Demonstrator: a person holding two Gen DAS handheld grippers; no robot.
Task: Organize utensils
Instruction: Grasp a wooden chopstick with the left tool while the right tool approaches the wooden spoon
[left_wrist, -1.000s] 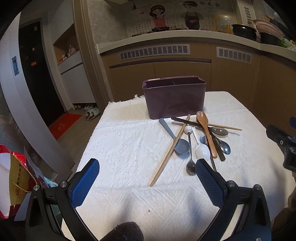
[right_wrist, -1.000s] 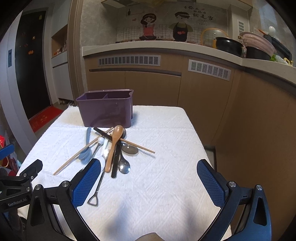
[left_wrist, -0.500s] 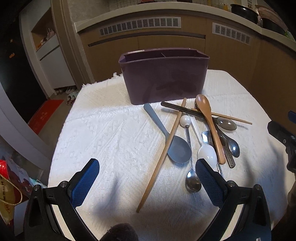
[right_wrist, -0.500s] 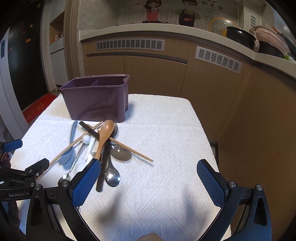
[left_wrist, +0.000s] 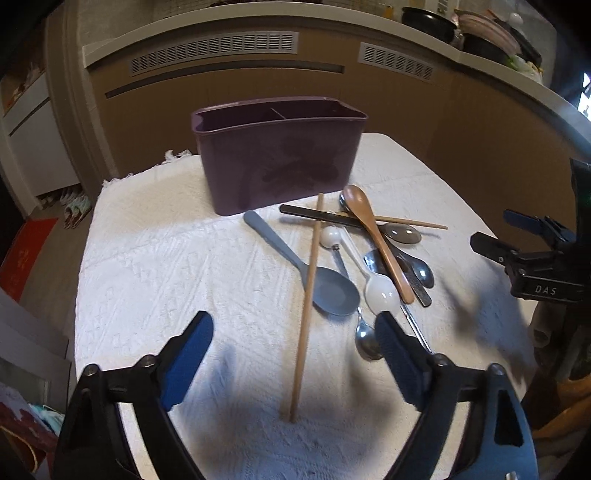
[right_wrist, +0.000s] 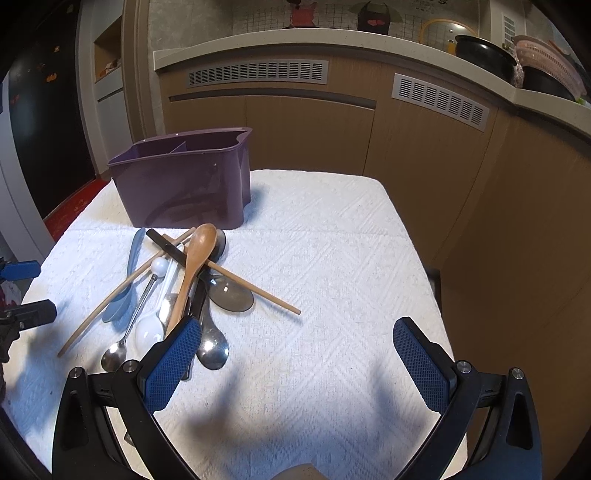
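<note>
A purple divided holder (left_wrist: 279, 155) stands at the back of the table; it also shows in the right wrist view (right_wrist: 184, 177). In front of it lies a pile of utensils: a long wooden chopstick (left_wrist: 306, 314), a grey spoon (left_wrist: 325, 284), a white spoon (left_wrist: 380, 291), a wooden spoon (left_wrist: 376, 236) (right_wrist: 194, 262), a second chopstick (right_wrist: 258, 291), a dark flat utensil (left_wrist: 332, 219) and steel spoons (right_wrist: 212, 347). My left gripper (left_wrist: 295, 343) is open, low over the long chopstick's near end. My right gripper (right_wrist: 295, 350) is open and empty, just right of the pile.
A white textured cloth (right_wrist: 332, 258) covers the table. Brown cabinets with vents (right_wrist: 295, 122) and a counter with pots (right_wrist: 484, 55) stand behind. The floor and a red mat (left_wrist: 26, 240) lie to the left. The right gripper shows at the left view's edge (left_wrist: 532, 266).
Both grippers have moved forward and down toward the pile. The left gripper now straddles the long chopstick's near end. The utensils have not moved.
</note>
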